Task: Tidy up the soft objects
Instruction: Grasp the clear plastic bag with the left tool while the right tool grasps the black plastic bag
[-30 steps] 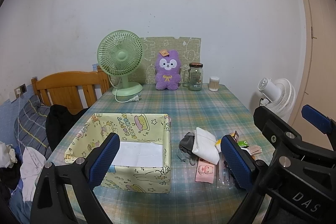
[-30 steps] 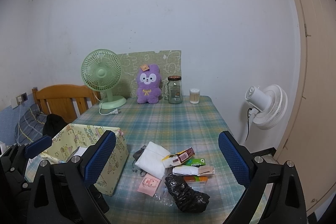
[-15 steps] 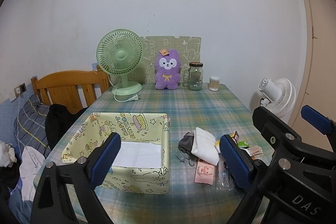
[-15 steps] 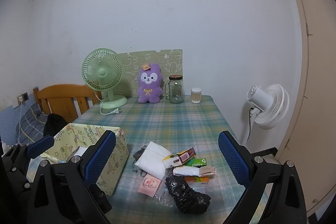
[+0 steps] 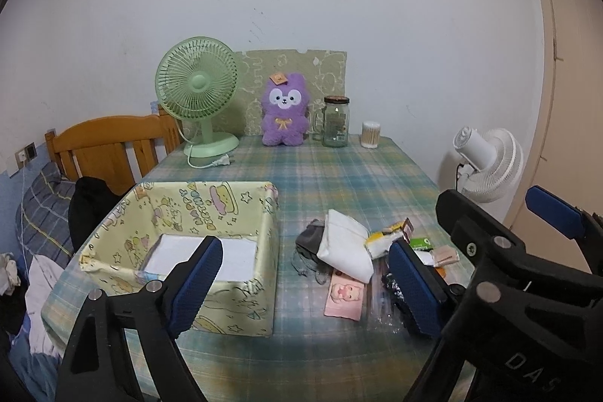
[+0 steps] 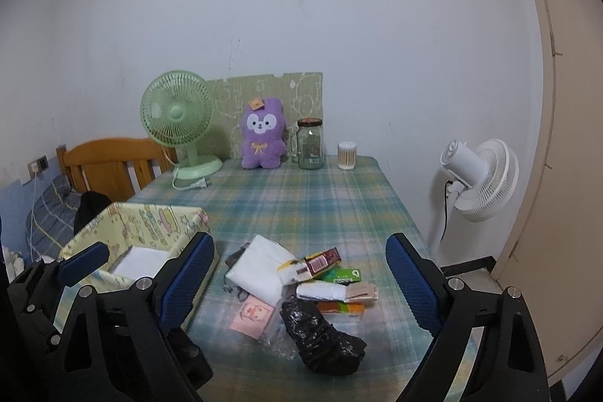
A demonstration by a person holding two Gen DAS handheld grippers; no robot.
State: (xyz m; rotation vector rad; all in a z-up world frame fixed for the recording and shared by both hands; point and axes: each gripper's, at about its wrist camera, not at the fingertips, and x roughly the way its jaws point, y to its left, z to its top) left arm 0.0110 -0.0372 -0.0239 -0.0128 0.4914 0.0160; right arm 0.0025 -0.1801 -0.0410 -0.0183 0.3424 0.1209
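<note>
At the left of the checked tablecloth (image 5: 339, 183) stands a yellow fabric box (image 5: 241, 251) with cartoon print, open at the top; white material (image 5: 203, 257) lies flat on its bottom. Behind it, at the table's far edge, a green desk fan (image 5: 198, 93) stands with its plug lying loose on the cloth, then a purple plush toy (image 5: 283, 110) sitting upright against a patterned board (image 5: 328, 70), a glass jar (image 5: 335, 121) just beside the toy, and a small tub of cotton swabs (image 5: 370, 134).

The left gripper (image 5: 301, 283) hangs above the near edge of the table with its blue pads spread wide, nothing between them — one pad over the box's near wall, the other over the heap of loose items.

That heap lies to the right of the box, apart from it: a folded white cloth (image 6: 262, 268) resting on a grey fabric piece (image 5: 309, 240), a pink packet (image 6: 251, 317) printed with a cartoon figure in front of it, a crumpled black bag (image 6: 320, 338) nearest the camera, and several small packets (image 6: 335, 279) stacked against one another — contents not legible.

The right gripper (image 6: 299, 283) is likewise spread wide and empty, held above the heap, touching none of it.

Off the table's right side a white fan (image 6: 478, 179) stands by the wall.
</note>
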